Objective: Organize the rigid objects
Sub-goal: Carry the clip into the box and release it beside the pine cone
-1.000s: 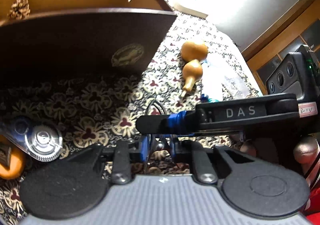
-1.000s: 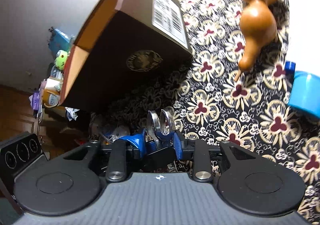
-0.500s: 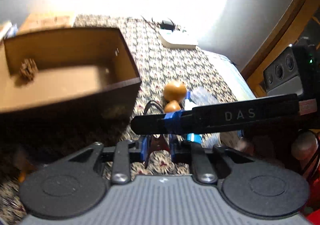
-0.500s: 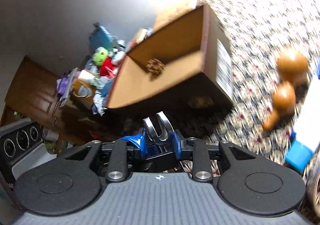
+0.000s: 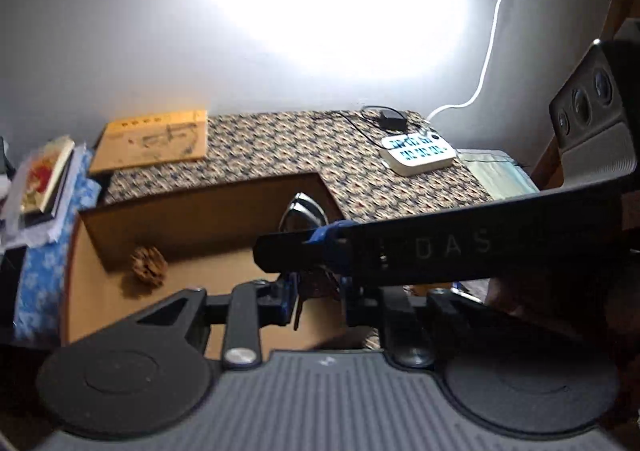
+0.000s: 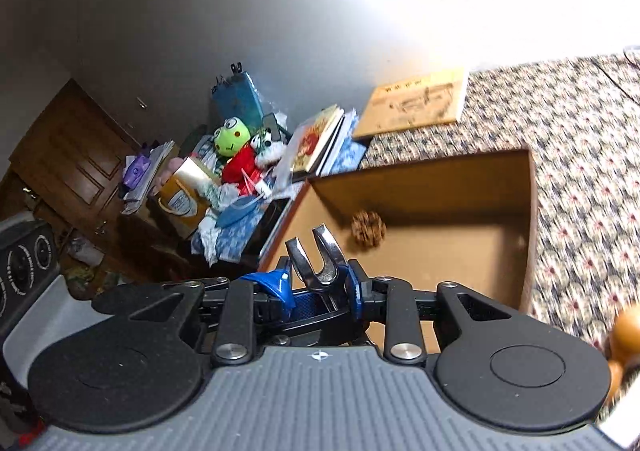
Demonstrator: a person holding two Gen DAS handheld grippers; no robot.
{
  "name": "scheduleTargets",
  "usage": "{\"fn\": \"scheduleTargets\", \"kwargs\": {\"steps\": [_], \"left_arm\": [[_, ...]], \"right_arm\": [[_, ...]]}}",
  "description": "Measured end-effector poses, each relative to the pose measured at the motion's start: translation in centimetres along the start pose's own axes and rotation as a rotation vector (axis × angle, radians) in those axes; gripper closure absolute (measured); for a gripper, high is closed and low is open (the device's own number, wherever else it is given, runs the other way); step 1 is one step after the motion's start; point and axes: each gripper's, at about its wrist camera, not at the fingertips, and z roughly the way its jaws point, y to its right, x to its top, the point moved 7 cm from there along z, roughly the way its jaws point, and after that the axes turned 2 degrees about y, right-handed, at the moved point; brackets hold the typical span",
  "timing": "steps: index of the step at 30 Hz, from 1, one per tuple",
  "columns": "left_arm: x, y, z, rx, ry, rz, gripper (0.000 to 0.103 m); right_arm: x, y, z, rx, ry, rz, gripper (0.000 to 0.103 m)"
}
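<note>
**Step in hand:** carrying to the box. The left tongs (image 5: 318,291) are closed on the base of a metal loop (image 5: 303,207), which stands up ahead of them. The right tongs (image 6: 316,291) are clamped on a pair of metal prongs (image 6: 316,255) that rise between their blue pads. You cannot tell whether loop and prongs are two ends of one item or two separate items.

**Position:** both tongs are raised over the near side of the open cardboard box (image 6: 528,231), and the right tongs cross just in front of the left.

**Box contents:** one pine cone (image 6: 368,230), ahead of the right tongs against the far wall. The floor of the box to the right of it is bare.

**Next move, as judged:** lower over the near wall, set the metal down on the bare floor, then part the tongs. If both hold one item, you need to let go together.

**Edges:**
- The box walls stand ahead and to the right.
- The left wall sits near the tabletop (image 6: 580,171) edge, with a cluttered pile beyond it.
- A gourd (image 6: 626,327) lies to the right, outside the box.

**Open room:** it is ample above and tight between the crossed tongs.
</note>
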Motion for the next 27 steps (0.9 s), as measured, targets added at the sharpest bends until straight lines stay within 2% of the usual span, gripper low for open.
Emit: {"fn": "scheduleTargets", "kwargs": {"steps": [4,10,20,27], "left_arm": [[1.3,-3.0,0.6,0.016,-0.002,-0.004,0.089],[0.8,-7.3,3.2,0.054,-0.051,-0.008,0.088],[-2.7,-12.1,8.7,0.111,-0.199,0.002,0.086],[-5.1,-14.7,11.1,0.106,-0.29,-0.059,0.086]], "right_arm": [[2.2,-0.8,2.9,-0.018,0.002,-0.005,0.092],[3.4,-0.8,7.8,-0.05,-0.02,0.016,0.092],[0.8,0.9,14.9,-0.095,-0.121,0.137,0.092],[-1.2,2.3,18.2,-0.106,-0.223,0.209,0.092]]}}
